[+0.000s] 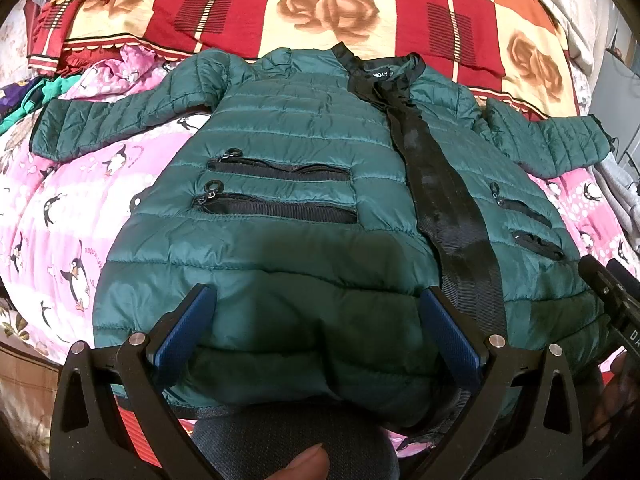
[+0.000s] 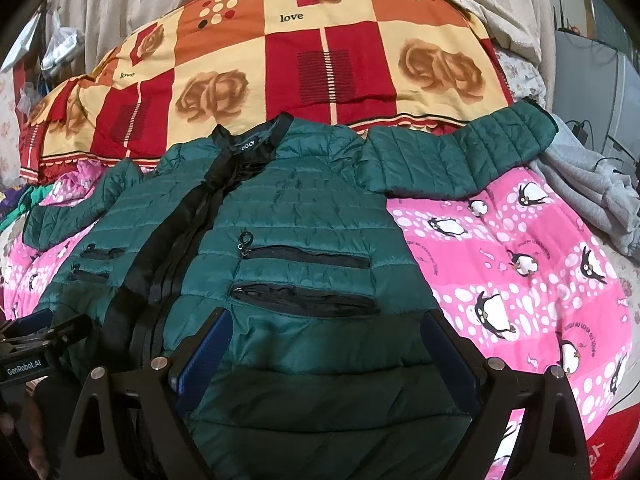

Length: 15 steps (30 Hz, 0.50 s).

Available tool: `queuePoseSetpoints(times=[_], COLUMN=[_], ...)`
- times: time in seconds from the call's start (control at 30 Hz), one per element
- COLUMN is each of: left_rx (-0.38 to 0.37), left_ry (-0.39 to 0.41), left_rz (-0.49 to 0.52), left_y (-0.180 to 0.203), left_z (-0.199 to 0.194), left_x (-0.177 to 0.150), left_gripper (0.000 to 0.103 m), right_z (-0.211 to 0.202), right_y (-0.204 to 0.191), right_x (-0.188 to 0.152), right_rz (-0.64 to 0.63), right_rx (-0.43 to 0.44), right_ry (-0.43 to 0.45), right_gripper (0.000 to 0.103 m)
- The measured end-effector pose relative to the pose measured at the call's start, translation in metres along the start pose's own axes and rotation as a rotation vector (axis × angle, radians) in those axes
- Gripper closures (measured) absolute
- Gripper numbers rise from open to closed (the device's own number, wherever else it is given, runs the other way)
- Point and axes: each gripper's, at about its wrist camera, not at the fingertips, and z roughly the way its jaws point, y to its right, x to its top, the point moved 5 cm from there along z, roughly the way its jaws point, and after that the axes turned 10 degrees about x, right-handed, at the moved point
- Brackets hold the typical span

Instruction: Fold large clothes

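A dark green quilted jacket [image 1: 288, 128] lies face up and spread flat on the bed, collar far, hem near, both sleeves out to the sides. It has a black zipper placket [image 1: 436, 192] and black zip pockets [image 1: 276, 204]. It also shows in the right wrist view [image 2: 304, 216]. My left gripper [image 1: 318, 304] is open, low over the hem on the jacket's left half. My right gripper [image 2: 326, 332] is open over the hem on the right half, below its pockets [image 2: 304, 292]. Each gripper's body shows at the edge of the other's view.
The jacket rests on a pink penguin-print quilt [image 2: 520, 264]. A red, cream and orange rose-pattern blanket [image 1: 332, 8] covers the far side. A grey garment [image 2: 588, 184] lies at the right edge, with cables beyond. Green and purple cloth [image 1: 24, 96] sits at far left.
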Motion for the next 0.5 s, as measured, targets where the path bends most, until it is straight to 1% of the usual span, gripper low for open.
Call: queuePoseSetpoints(times=[0.5], left_rx=[0.000], left_ry=[0.000], left_rz=[-0.001], left_y=[0.0003], left_z=[-0.0002], left_x=[-0.0009], left_gripper=[0.000], right_z=[0.0005], right_y=[-0.0007], right_x=[-0.0006], right_rz=[0.001], right_rx=[0.002], right_ry=[-0.002], right_gripper=[0.009])
